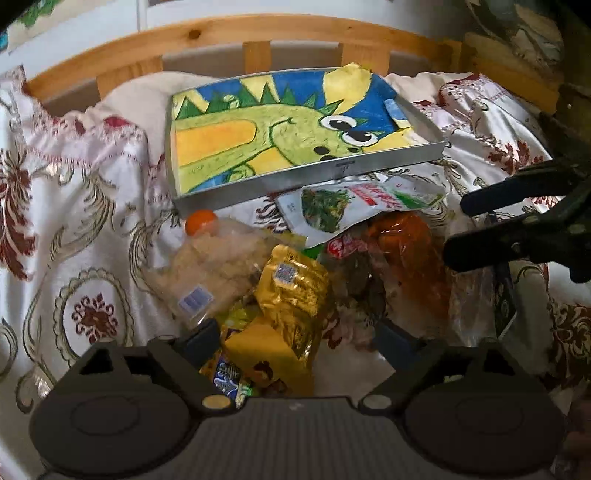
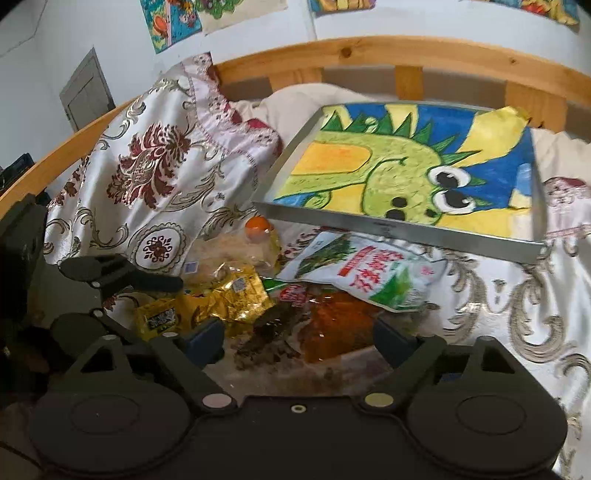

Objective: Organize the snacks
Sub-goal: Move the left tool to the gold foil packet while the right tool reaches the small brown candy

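A heap of snack packets lies on a floral bedspread [image 1: 74, 184] in front of a shallow metal tray [image 1: 306, 181] [image 2: 406, 230] lined with a dinosaur drawing. In the heap are a white-and-green pouch [image 1: 351, 210] [image 2: 369, 269], a gold pouch [image 1: 291, 288] [image 2: 229, 295], a clear bag of pale pieces [image 1: 218, 266] and a clear bag with orange-red contents [image 1: 410, 258] [image 2: 340, 325]. My left gripper [image 1: 297, 339] stands open over the gold pouch and a yellow packet [image 1: 266, 358]. My right gripper [image 2: 299, 339] [image 1: 456, 229] is open over the orange-red bag. Neither gripper's pads press on anything.
A wooden bed rail [image 1: 258, 29] [image 2: 406, 48] runs behind the tray, which rests tilted on a pale pillow [image 1: 147, 99]. An orange round thing [image 1: 200, 221] [image 2: 257, 225] sits at the top of the pale bag. Drawings [image 2: 170, 22] hang on the wall.
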`<state>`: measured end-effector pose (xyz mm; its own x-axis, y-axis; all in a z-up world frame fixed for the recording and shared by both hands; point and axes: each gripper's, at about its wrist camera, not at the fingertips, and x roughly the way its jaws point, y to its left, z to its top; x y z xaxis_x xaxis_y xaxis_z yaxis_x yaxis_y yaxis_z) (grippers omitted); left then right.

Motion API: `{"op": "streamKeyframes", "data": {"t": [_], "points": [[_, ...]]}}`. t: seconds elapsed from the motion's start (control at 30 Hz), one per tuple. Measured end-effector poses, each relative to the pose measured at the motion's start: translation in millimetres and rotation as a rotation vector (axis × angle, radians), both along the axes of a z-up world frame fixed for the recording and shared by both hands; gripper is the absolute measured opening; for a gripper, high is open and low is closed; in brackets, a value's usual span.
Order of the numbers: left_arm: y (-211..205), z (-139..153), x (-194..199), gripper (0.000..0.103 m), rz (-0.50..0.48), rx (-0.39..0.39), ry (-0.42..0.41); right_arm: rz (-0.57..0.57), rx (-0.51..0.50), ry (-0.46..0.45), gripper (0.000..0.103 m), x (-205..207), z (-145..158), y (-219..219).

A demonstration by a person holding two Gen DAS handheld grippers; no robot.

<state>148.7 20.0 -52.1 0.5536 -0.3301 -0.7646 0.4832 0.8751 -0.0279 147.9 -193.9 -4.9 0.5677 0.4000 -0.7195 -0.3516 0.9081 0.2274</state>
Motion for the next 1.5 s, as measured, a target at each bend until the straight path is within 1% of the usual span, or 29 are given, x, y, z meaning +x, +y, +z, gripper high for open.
{"op": "streamKeyframes", "data": {"t": [0.07, 0.2, 0.27, 0.3, 0.33, 0.4, 0.43, 0.5, 0.67, 0.7, 0.73, 0.77, 0.8, 0.83, 0.87, 0.9, 1.0, 1.07, 1.13, 1.23, 1.3, 1.33, 1.37, 1.5], "points": [[4, 0, 3, 0.087, 0.000, -0.016, 0.014, 0.011, 0.021, 0.033, 0.087, 7, -3, 5], [8, -2, 7, 0.081, -0.018, -0.026, 0.027, 0.008, 0.086, 0.133, 0.076, 20, -13, 10], [8, -3, 8, 0.077, -0.033, -0.023, 0.031, -0.002, 0.102, 0.174, 0.072, 27, -19, 13], [8, -3, 8, 0.075, -0.040, -0.028, 0.038, -0.009, 0.106, 0.193, 0.069, 30, -22, 15], [8, -4, 9, 0.075, -0.047, -0.040, 0.053, -0.014, 0.106, 0.204, 0.068, 33, -25, 17], [8, -5, 10, 0.075, -0.068, -0.074, 0.091, -0.016, 0.096, 0.210, 0.061, 38, -29, 22], [8, -4, 9, 0.075, -0.082, -0.088, 0.096, -0.019, 0.089, 0.216, 0.060, 40, -32, 24], [6, -5, 9, 0.075, -0.092, -0.087, 0.095, -0.030, 0.071, 0.221, 0.057, 45, -37, 28], [6, -11, 14, 0.075, -0.090, -0.101, 0.098, -0.049, 0.065, 0.229, 0.057, 55, -45, 36], [7, -11, 14, 0.073, -0.088, -0.103, 0.100, -0.051, 0.066, 0.231, 0.056, 57, -45, 36], [8, -10, 14, 0.068, -0.086, -0.106, 0.105, -0.056, 0.061, 0.228, 0.052, 56, -46, 37], [9, -9, 14, 0.064, -0.085, -0.110, 0.112, -0.058, 0.059, 0.226, 0.041, 56, -46, 37], [10, -9, 14, 0.057, -0.082, -0.118, 0.127, -0.061, 0.059, 0.227, 0.036, 54, -46, 36], [11, -8, 15, 0.052, -0.077, -0.125, 0.142, -0.066, 0.067, 0.232, 0.033, 53, -47, 34], [12, -8, 16, 0.049, -0.068, -0.125, 0.153, -0.067, 0.077, 0.234, 0.026, 52, -46, 32], [12, -8, 16, 0.044, -0.061, -0.123, 0.159, -0.070, 0.084, 0.234, 0.024, 51, -46, 30], [15, -7, 16, 0.041, -0.041, -0.149, 0.173, -0.081, 0.128, 0.247, 0.021, 46, -47, 23], [17, -7, 16, 0.041, -0.034, -0.166, 0.181, -0.085, 0.148, 0.251, 0.021, 43, -46, 20], [16, -10, 18, 0.041, -0.030, -0.160, 0.190, -0.087, 0.154, 0.253, 0.020, 44, -47, 20], [16, -15, 19, 0.041, -0.019, -0.156, 0.215, -0.087, 0.152, 0.248, 0.017, 44, -47, 20], [16, -13, 18, 0.038, -0.020, -0.158, 0.226, -0.083, 0.163, 0.243, 0.015, 41, -45, 19], [16, -12, 18, 0.035, -0.015, -0.155, 0.236, -0.082, 0.174, 0.241, 0.014, 39, -44, 17], [16, -11, 18, 0.035, -0.006, -0.152, 0.250, -0.082, 0.182, 0.240, 0.014, 37, -43, 16], [21, -7, 18, 0.033, 0.038, -0.196, 0.314, -0.079, 0.198, 0.232, 0.013, 25, -41, 13]]}}
